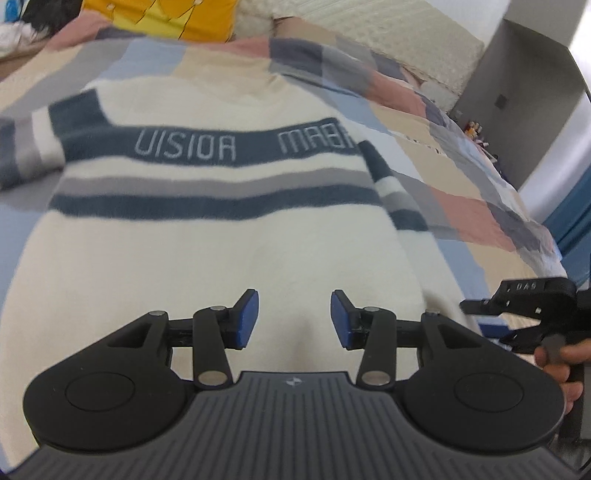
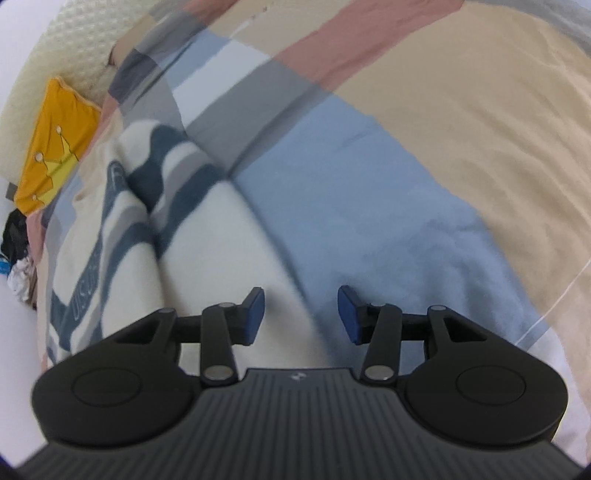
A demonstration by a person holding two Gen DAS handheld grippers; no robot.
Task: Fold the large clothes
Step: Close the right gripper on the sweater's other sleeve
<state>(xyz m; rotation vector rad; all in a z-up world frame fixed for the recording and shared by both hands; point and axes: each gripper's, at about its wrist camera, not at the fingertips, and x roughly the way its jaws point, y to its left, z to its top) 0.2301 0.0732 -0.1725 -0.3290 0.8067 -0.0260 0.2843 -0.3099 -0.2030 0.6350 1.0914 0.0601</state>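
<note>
Both claws stand partly open with nothing between their blue pads. In the left wrist view the left gripper (image 1: 293, 319) hangs over the lower body of a cream sweater (image 1: 221, 266), its pads clear of the knit and no fabric pinched. In the right wrist view the right gripper (image 2: 301, 315) sits over the sweater's side edge, so that cream knit shows under its left pad and light blue bedding under its right one; whether the pads touch the cloth cannot be told.

That sweater lies spread flat on a patchwork bedspread (image 1: 480, 206) of blue, tan, pink and grey blocks. Dark blue and grey stripes cross its chest, the top one carrying pale lettering, and matching stripes ring both sleeves. From the right wrist view the near sleeve lies folded in along the body, making a soft ridge.

At the right edge of the left wrist view the right gripper's black body shows side-on, held by a hand (image 1: 561, 365) just beside the sweater's hem corner.

Toward the head of the bed, beyond the sweater's collar, lies an orange cushion (image 1: 166, 16) with a yellow crown pattern, and next to it a cream textured pillow (image 1: 388, 40).
</note>
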